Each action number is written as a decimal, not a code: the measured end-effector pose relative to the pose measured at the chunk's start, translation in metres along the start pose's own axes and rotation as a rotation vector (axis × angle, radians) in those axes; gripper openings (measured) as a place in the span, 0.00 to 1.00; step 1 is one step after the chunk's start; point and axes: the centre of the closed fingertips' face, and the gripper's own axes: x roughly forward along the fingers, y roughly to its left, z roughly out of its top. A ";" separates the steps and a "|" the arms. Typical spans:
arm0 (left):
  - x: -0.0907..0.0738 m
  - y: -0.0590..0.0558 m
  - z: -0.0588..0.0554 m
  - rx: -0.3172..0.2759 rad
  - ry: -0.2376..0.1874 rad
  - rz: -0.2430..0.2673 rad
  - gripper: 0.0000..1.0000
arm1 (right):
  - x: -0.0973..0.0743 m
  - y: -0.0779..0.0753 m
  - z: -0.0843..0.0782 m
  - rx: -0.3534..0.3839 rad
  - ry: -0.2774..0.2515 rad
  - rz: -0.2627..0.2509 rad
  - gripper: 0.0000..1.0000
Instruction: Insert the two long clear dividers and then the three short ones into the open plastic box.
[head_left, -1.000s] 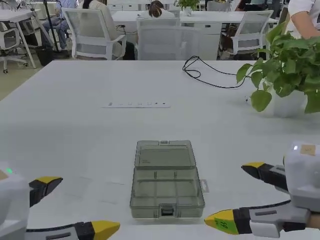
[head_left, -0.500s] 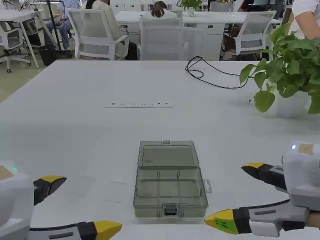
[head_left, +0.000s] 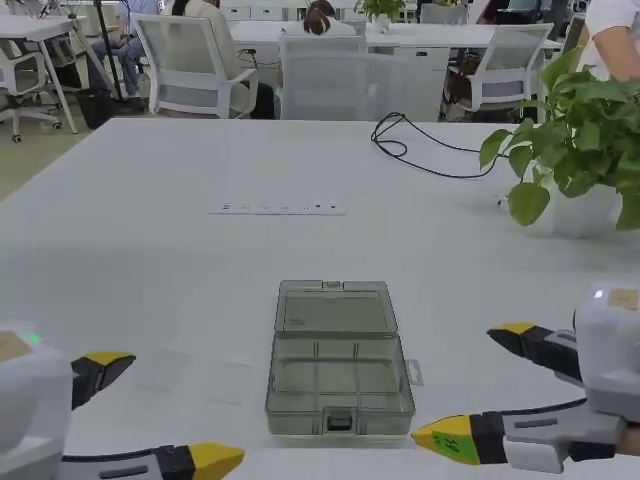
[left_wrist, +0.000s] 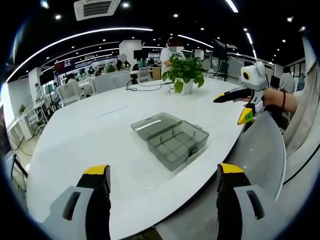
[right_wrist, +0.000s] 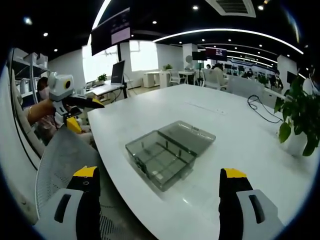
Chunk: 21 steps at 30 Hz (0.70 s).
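Note:
The clear smoky plastic box (head_left: 338, 378) lies open near the table's front edge, its lid (head_left: 335, 308) flat behind it. Clear dividers stand inside as a grid (left_wrist: 173, 145), also visible in the right gripper view (right_wrist: 156, 159). My left gripper (head_left: 160, 412) hangs open at the lower left, off the box's left side. At the lower right my right gripper (head_left: 475, 386) is open, just right of the box. Neither touches the box and both are empty. Each gripper view shows its own open jaws (left_wrist: 163, 172) (right_wrist: 160, 173) and the other gripper (left_wrist: 240, 102) (right_wrist: 75, 107) across the box.
A potted plant (head_left: 580, 140) stands at the right edge of the white table (head_left: 150, 250). A black cable (head_left: 420, 145) loops at the back. A thin white strip (head_left: 277, 209) lies mid-table. A small clear tab (head_left: 413, 372) sits beside the box. Chairs and seated people are beyond.
The head camera has shifted slightly, sliding the picture to the right. Box and both open grippers stay where they were.

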 end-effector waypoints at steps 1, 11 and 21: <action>0.000 0.000 0.000 0.000 0.002 -0.002 0.90 | 0.000 0.000 0.000 -0.001 0.000 0.000 1.00; 0.005 0.004 -0.002 -0.003 0.016 0.000 0.90 | 0.004 0.001 -0.008 0.000 0.026 0.019 1.00; 0.010 0.004 0.000 -0.001 0.025 0.002 0.90 | 0.006 -0.002 -0.007 -0.001 0.023 0.019 1.00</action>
